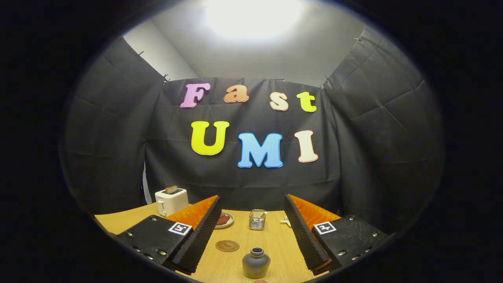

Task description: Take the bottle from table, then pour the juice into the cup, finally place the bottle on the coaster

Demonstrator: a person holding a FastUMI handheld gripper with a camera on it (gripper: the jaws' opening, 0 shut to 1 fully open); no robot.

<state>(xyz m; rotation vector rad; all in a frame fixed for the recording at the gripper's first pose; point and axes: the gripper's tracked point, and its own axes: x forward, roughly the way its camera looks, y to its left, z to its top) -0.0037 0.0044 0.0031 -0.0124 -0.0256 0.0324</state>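
Light wooden table (275, 239) in a black-cloth booth; nothing done yet: small dark grey open-topped bottle (256, 263) stands untouched between the wide-open, empty gripper (251, 236) fingers, round brown coaster (227, 246) just beyond, clear glass cup (257, 219) farther back; grasp, pour, placing all remain

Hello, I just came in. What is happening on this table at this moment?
A person holds a gripper over a wooden table, its fingers wide open with nothing in them. A small dark bottle stands upright between the fingers, not yet grasped. Beyond it lie a round coaster and a glass cup. Farther back are a plate and a white toaster. No pouring has begun.
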